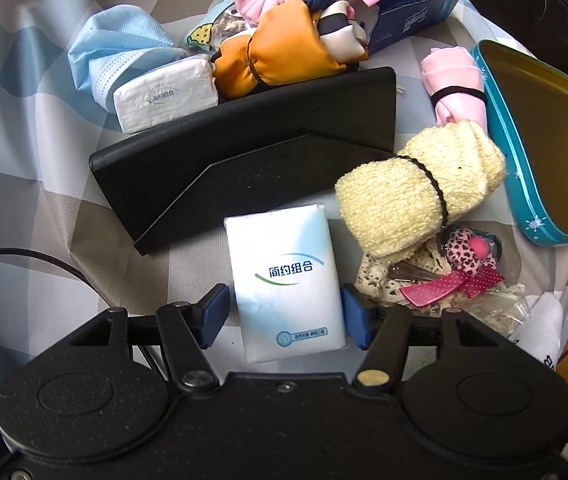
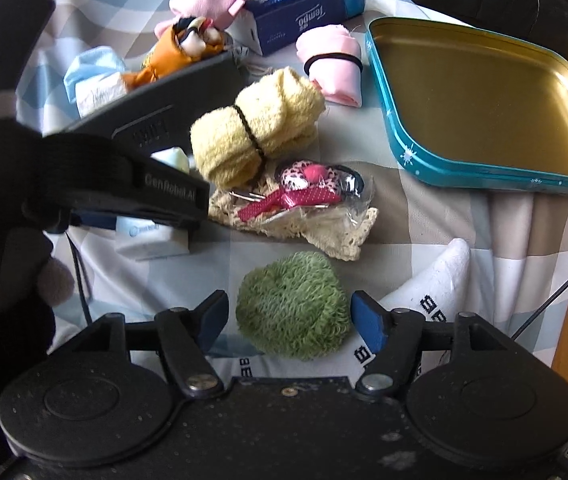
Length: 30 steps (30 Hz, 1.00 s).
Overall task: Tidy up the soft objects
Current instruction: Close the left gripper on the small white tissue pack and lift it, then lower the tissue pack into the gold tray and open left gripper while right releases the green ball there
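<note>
A white tissue pack lies flat on the checked cloth between the blue pads of my left gripper. The right pad sits at its edge and the left pad stands a sliver off, so the gripper is open. In the right wrist view a green fluffy cloth ball rests on a white sock between the spread pads of my right gripper, which is open and not pressing it. The left gripper's black body shows at the left over the tissue pack.
A black open-topped holder stands behind the pack, holding an orange bundle and another tissue pack. A cream towel roll, a bagged hair-clip set, a pink roll and an empty teal tin lie to the right.
</note>
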Each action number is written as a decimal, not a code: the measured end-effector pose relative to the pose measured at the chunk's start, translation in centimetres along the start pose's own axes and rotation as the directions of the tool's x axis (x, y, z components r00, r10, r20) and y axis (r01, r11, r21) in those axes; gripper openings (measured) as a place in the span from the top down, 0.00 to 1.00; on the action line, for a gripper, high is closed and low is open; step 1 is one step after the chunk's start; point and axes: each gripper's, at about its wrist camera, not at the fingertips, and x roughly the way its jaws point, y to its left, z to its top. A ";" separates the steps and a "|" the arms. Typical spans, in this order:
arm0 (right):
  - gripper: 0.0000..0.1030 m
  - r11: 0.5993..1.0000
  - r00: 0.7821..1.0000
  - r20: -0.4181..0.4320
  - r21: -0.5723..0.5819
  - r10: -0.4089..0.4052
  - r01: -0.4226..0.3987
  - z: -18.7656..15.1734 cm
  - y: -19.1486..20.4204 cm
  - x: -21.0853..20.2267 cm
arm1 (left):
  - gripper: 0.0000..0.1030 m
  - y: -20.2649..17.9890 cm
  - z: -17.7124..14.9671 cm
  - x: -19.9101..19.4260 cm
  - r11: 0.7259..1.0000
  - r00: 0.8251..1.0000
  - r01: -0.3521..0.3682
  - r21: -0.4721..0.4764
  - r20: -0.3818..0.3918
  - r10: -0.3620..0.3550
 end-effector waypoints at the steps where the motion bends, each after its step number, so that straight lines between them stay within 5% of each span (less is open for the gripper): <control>1: 0.39 1.000 1.000 0.005 -0.006 -0.006 0.006 0.0 0.1 0.0 | 0.45 0.0 0.0 0.0 1.000 1.000 0.000 -0.001 0.002 0.000; 4: 0.47 1.000 1.000 0.028 -0.006 -0.010 0.010 -0.1 0.1 -0.5 | 0.50 0.1 -0.2 -0.1 1.000 1.000 0.009 0.001 0.017 -0.009; 14: 0.48 0.999 0.987 0.162 0.026 0.016 -0.020 1.8 -0.7 -5.2 | 0.53 0.1 -0.1 -3.8 0.999 0.992 0.029 -0.015 0.122 -0.027; 24: 0.48 0.926 0.980 0.176 0.376 -0.088 0.016 6.1 -8.6 -5.5 | 0.53 -2.5 1.8 -6.9 0.995 0.979 0.096 0.029 0.180 -0.100; 30: 0.48 0.882 0.962 0.213 0.468 -0.174 0.056 8.0 -12.0 -6.4 | 0.53 -4.5 2.8 -7.9 0.990 0.973 0.127 0.054 0.189 -0.135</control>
